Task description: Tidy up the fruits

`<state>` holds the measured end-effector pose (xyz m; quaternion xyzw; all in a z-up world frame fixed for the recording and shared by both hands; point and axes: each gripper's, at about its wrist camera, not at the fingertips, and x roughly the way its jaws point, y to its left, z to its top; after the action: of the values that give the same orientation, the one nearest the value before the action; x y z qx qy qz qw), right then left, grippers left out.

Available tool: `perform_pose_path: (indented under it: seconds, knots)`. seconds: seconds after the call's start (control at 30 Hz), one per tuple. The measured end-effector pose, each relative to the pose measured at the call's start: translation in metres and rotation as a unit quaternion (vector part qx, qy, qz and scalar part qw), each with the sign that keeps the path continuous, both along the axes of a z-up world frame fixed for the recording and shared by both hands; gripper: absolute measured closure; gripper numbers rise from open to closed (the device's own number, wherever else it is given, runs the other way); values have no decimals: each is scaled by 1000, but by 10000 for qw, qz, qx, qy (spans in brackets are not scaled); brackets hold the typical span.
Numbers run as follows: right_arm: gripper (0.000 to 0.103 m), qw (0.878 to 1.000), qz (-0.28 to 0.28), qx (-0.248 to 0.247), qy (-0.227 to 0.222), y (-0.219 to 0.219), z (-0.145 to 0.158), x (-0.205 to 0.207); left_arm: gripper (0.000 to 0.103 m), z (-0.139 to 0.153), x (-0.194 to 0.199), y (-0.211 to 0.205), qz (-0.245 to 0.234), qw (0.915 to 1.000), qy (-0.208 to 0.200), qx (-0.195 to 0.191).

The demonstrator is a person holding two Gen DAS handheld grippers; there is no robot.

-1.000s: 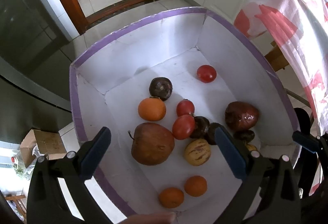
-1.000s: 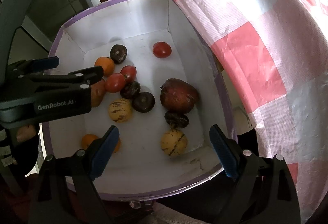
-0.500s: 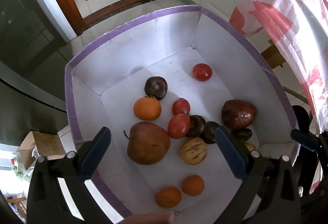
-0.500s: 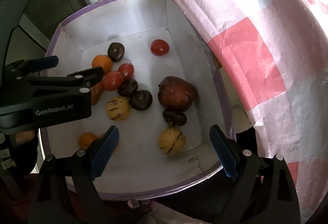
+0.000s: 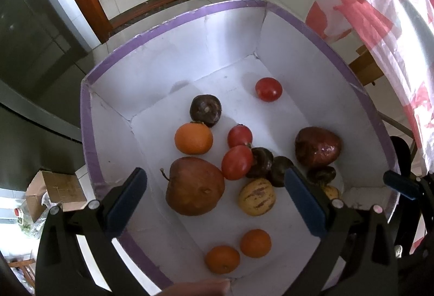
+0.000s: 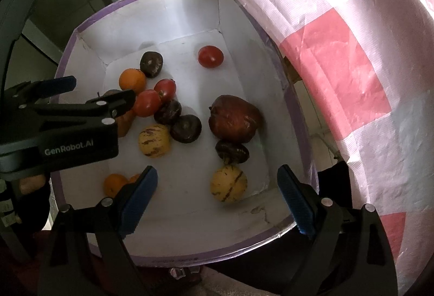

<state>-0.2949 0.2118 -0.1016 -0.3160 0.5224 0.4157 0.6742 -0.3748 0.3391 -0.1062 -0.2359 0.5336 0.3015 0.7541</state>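
Now both grippers hover wide open over the white box (image 5: pixel 168 73) of fruit, holding nothing.

Inside the box, the brown pear (image 5: pixel 194 186) lies between the left gripper (image 5: pixel 214 195) fingers' line of sight; a red tomato (image 5: pixel 268 89) sits alone near the far wall. The right gripper (image 6: pixel 217 194) frames a striped yellow melon (image 6: pixel 229 183) by the box's near wall, with a dark red apple (image 6: pixel 234 118) beyond it and two oranges (image 5: pixel 238 251) in the near left corner.
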Motion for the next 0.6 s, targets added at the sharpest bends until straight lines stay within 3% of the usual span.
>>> perform_pose_path:
  seconds: [0.6]
  knots:
    - [16, 10000, -16, -17, 26, 0, -2, 0, 1, 0, -1, 3, 12, 10000, 25, -37]
